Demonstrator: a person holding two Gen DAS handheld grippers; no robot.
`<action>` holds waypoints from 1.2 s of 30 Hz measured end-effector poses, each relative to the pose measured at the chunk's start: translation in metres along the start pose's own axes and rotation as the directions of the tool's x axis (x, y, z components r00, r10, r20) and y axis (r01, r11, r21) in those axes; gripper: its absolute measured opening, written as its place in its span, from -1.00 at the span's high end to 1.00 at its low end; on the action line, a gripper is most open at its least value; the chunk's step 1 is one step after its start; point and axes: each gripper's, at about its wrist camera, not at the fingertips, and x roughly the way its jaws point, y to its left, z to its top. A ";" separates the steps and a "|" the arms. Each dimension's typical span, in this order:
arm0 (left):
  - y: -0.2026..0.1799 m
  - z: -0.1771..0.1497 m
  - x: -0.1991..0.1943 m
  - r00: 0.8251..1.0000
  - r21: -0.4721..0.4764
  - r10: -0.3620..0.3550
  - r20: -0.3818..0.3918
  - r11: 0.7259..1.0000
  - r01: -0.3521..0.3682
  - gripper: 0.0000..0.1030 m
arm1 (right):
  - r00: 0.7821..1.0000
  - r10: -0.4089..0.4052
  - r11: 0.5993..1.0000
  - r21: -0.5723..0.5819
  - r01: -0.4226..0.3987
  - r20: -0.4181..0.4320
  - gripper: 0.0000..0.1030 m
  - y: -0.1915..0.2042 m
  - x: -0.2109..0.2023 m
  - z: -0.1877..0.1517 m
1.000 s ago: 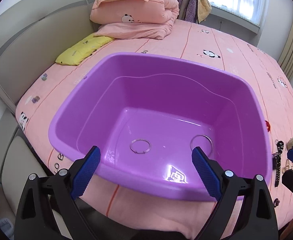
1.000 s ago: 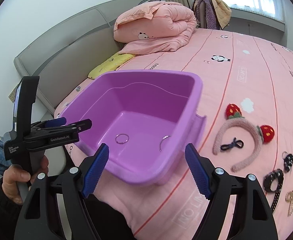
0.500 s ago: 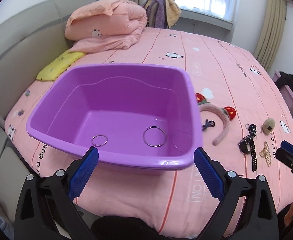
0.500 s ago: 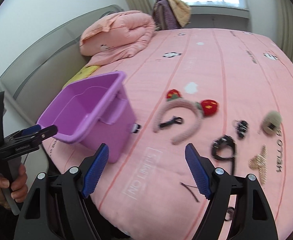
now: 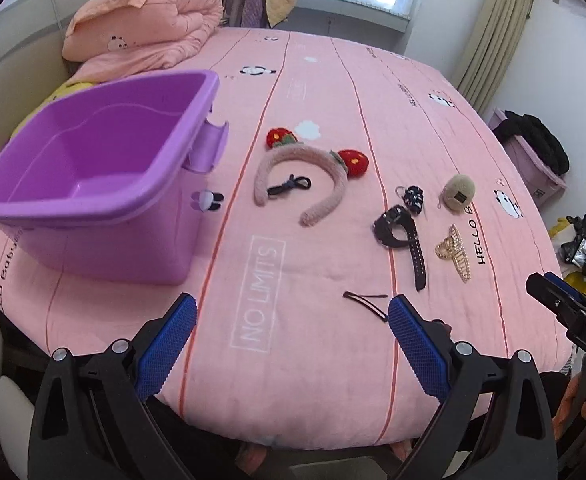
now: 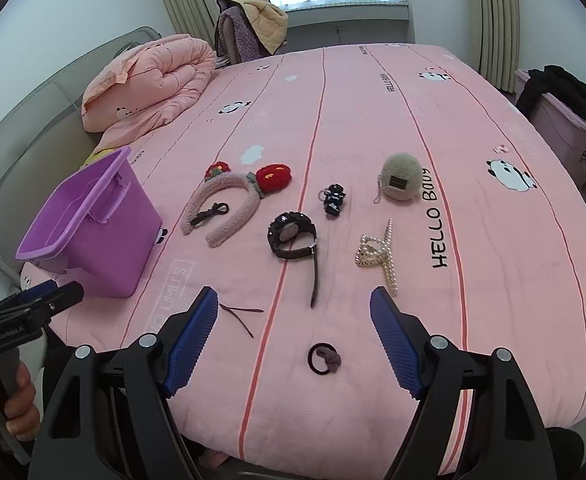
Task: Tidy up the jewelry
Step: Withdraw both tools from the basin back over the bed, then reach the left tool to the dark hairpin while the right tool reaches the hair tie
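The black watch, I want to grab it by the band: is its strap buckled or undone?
Undone. The black watch lies on the pink bedsheet with one strap end trailing straight out toward the camera, not looped back.

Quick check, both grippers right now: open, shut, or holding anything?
Left gripper: jaws open, nothing between them.
Right gripper: jaws open, holding nothing; the hair tie lies on the bed below, untouched.

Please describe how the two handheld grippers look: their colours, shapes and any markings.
Both are black plastic frames with silver screws. The left gripper and the right gripper each carry two blue pads with a fine grid texture. Seen from the right wrist camera, the left gripper's side has small white lettering and a blue part. The person's hand grasps its black handle; no sleeve is clearly visible.
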 end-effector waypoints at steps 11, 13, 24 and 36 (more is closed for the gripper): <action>-0.032 -0.026 0.045 0.998 0.037 -0.003 -0.060 0.999 0.006 -0.84 | 0.999 -0.013 1.000 0.013 0.014 -0.044 -0.46 -0.021 0.025 -0.031; -0.033 -0.024 0.053 0.998 0.045 0.003 -0.056 0.999 -0.001 -0.84 | 0.998 -0.014 1.000 0.014 0.015 -0.061 -0.46 -0.022 0.034 -0.035; -0.054 -0.024 0.107 0.992 0.093 0.021 -0.125 0.996 -0.009 -0.84 | 0.991 -0.027 1.000 -0.016 0.025 -0.130 -0.46 -0.023 0.074 -0.050; -0.068 -0.020 0.150 0.983 0.092 0.031 -0.180 0.996 -0.014 -0.84 | 0.984 -0.054 0.997 -0.061 0.044 -0.171 -0.46 -0.026 0.105 -0.057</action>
